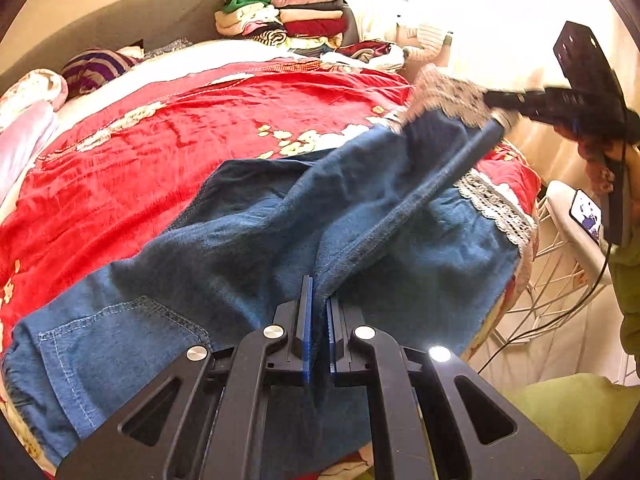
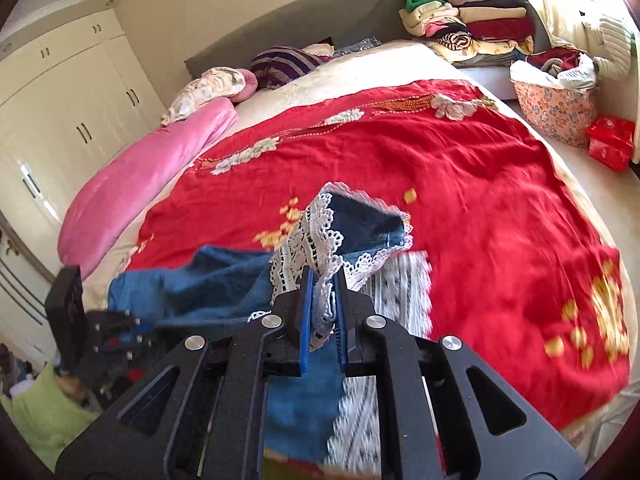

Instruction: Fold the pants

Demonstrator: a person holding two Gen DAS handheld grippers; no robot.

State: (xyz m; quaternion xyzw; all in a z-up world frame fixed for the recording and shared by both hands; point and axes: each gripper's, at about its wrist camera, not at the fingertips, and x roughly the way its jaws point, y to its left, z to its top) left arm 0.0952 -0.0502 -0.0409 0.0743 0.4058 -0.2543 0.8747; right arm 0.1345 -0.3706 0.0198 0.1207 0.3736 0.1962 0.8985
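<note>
Blue denim pants with white lace hems lie partly spread on a red bedspread. My left gripper is shut on a fold of the denim near the waist end, a back pocket at lower left. My right gripper is shut on the lace-trimmed leg hem and holds it lifted above the bed; it shows in the left wrist view at the upper right, pulling one leg taut. The other leg's lace hem lies at the bed's right edge.
Folded clothes stack by the grey headboard. A pink bolster and pillows lie at the bed's left. A patterned laundry basket and red box stand on the right. A phone rests on a white wire stand.
</note>
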